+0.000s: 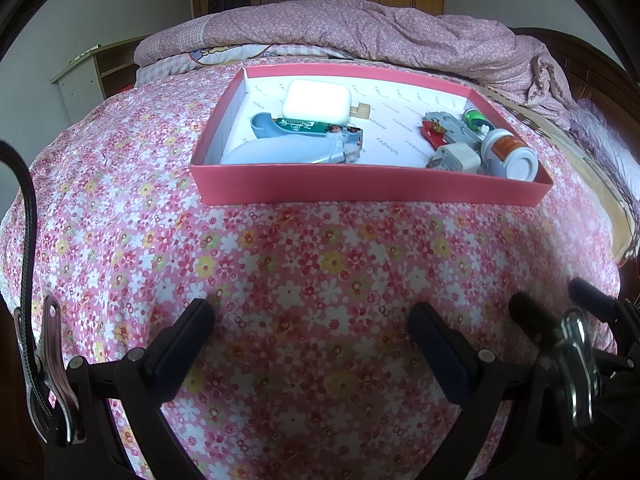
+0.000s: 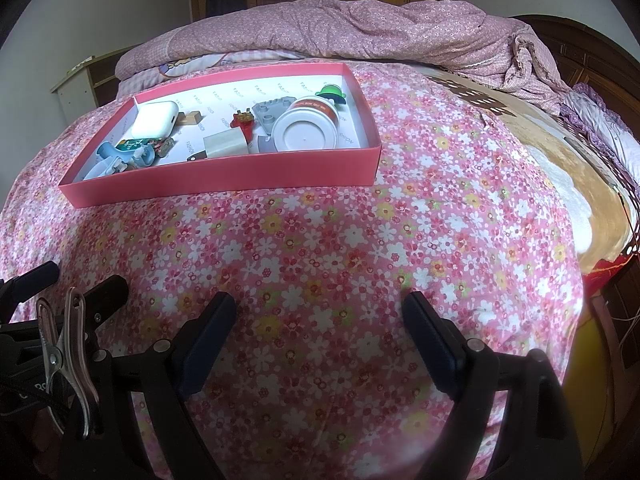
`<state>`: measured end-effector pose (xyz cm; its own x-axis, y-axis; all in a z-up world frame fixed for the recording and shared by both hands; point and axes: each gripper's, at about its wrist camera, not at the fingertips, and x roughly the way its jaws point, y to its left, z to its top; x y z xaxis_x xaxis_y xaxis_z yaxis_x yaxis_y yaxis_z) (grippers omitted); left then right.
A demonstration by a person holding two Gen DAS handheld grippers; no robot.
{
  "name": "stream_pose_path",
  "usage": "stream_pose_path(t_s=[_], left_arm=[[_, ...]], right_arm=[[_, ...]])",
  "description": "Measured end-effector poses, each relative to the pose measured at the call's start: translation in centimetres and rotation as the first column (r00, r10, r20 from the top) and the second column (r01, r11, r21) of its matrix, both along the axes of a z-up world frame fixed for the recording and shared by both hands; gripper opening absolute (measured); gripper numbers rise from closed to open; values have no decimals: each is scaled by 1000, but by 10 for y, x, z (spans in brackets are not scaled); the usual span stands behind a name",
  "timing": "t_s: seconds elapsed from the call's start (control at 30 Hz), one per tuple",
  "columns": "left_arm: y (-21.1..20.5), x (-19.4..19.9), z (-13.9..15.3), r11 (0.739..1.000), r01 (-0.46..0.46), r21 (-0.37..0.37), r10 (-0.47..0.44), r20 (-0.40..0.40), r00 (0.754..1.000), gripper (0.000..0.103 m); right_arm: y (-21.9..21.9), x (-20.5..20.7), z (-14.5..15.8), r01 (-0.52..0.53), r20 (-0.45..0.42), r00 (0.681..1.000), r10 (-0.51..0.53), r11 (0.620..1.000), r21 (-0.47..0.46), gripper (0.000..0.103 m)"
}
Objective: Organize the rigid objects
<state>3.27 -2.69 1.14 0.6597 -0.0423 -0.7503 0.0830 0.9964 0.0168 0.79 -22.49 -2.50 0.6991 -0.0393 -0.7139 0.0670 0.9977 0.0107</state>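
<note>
A shallow pink box (image 1: 372, 186) (image 2: 224, 178) sits on the floral bed cover. Inside it lie a white earbud case (image 1: 317, 100) (image 2: 155, 119), a blue plastic piece (image 1: 288, 151) (image 2: 120, 156), a white jar with an orange label (image 1: 510, 154) (image 2: 307, 126), a white charger plug (image 1: 456, 158) (image 2: 224, 143), a grey brick (image 1: 448, 122) (image 2: 276, 112), a red piece (image 1: 432, 133) (image 2: 244, 120), a small wooden block (image 1: 360, 110) (image 2: 191, 119) and a green piece (image 1: 474, 117) (image 2: 331, 92). My left gripper (image 1: 312, 320) and right gripper (image 2: 320, 316) are both open and empty, above the cover in front of the box.
A rumpled pink quilt (image 1: 380, 36) (image 2: 360, 28) is heaped behind the box. A brown patterned blanket (image 2: 560, 152) lies to the right. A pale shelf unit (image 1: 92, 76) stands at the far left, wardrobes at the back wall.
</note>
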Motion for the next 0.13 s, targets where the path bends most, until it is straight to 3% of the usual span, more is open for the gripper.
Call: stream_pose_path(t_s=[0.13], left_arm=[[0,0,0,1000,0,0,0,0,1000,101]], right_arm=[[0,0,0,0,0,1000,0,1000,0,88]])
